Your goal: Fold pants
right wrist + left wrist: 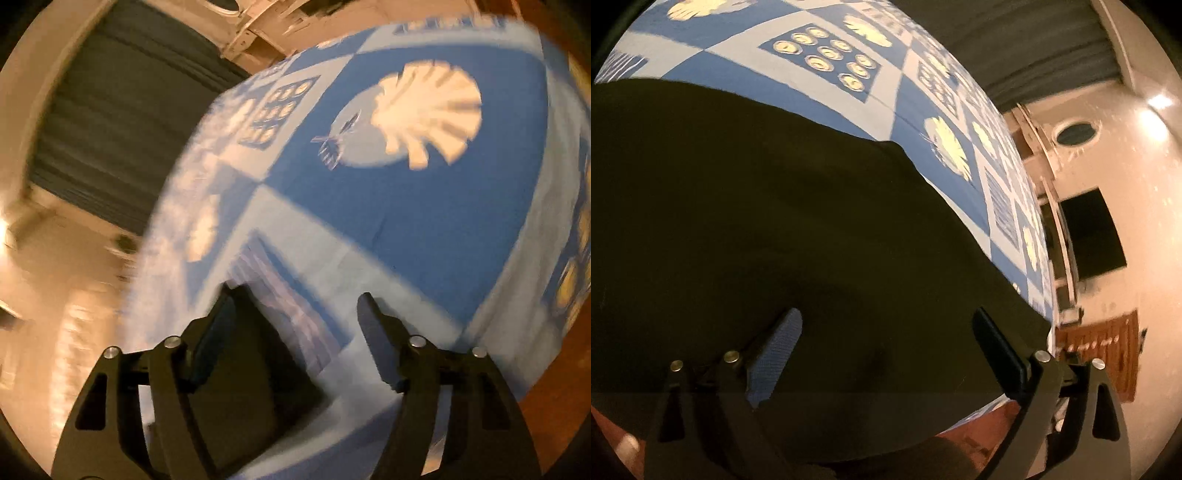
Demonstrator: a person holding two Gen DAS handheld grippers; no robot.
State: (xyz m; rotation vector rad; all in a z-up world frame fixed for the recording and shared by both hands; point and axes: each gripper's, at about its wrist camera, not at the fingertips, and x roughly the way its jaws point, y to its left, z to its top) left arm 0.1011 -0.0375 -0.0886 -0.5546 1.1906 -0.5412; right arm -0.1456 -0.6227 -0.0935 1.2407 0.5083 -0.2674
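The dark olive pants (757, 221) lie spread flat on a blue and pale-blue patterned bedspread (820, 107), filling the lower left of the left wrist view. My left gripper (886, 319) hovers over them, open, with only flat cloth below its fingers. In the blurred right wrist view a corner of the pants (255, 387) lies on the bedspread (424, 221) beneath and beside the left finger. My right gripper (295, 301) stands open, its pads pressing on nothing.
A dark pleated curtain (1015, 44) hangs beyond the bed's far edge, also seen as the curtain (110, 129). A pale wall with a dark rectangular panel (1093, 232) stands to the right. Reddish wooden floor (554, 387) shows past the bedspread's right edge.
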